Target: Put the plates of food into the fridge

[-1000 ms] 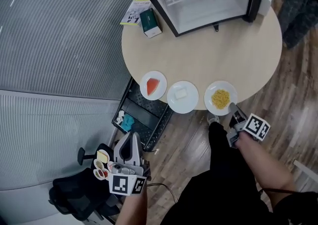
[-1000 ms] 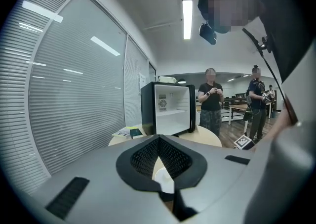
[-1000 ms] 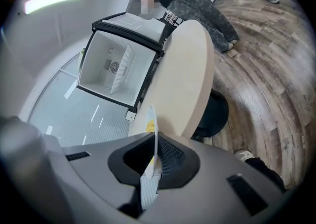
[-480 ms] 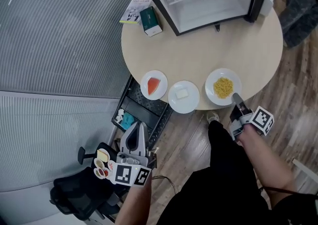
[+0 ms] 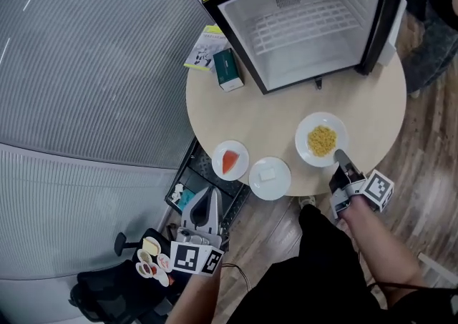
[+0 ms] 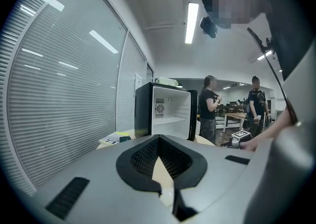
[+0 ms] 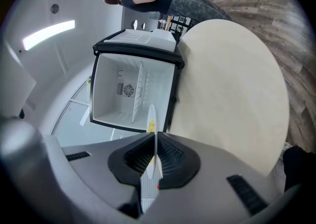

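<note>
The right gripper (image 5: 339, 156) is clamping the plate of yellow food (image 5: 321, 139) by its rim; the left gripper (image 5: 212, 193) is hanging with fingers together, empty.

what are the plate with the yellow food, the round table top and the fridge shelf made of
The plate with the yellow food is smooth, plain white with a thin edge: probably ceramic or melamine, and the look does not say which. The table top is matte, even pale beige, likely laminate. The fridge shelf is a white wire grid, seemingly coated metal.

Bright ceiling strip light (image 6: 191, 22), sharp head view, fisheye warping, dark corners
</note>
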Demonstrator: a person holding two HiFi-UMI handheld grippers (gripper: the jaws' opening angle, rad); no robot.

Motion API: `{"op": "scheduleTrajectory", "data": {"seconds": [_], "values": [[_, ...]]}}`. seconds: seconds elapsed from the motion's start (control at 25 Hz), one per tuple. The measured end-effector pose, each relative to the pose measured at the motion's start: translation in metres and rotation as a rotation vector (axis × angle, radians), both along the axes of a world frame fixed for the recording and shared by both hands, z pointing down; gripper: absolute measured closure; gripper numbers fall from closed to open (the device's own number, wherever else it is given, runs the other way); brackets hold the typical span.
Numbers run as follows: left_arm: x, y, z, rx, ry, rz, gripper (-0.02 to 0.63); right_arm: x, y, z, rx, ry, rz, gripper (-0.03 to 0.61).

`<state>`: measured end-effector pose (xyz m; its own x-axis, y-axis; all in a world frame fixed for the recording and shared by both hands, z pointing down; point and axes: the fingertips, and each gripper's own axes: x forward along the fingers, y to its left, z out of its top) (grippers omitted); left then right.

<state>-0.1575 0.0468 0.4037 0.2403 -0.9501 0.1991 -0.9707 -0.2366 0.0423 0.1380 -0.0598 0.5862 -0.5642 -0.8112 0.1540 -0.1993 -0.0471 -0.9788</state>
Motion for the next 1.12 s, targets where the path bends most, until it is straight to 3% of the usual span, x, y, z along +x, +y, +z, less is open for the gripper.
{"op": "scheduleTrajectory", "data": {"seconds": [0.64,1.12], "values": [[-0.007,-0.109,-0.034,0.053,-0.008,-0.013,0.611,-0.015,-0.12,-0.075,0.06,-0.008,-0.009,0.56],[-0.033,-0.157,-0.07,0.12,-0.062,-0.004,0.611,-0.054,-0.184,-0.112,0.099,-0.034,0.003,0.56]]}}
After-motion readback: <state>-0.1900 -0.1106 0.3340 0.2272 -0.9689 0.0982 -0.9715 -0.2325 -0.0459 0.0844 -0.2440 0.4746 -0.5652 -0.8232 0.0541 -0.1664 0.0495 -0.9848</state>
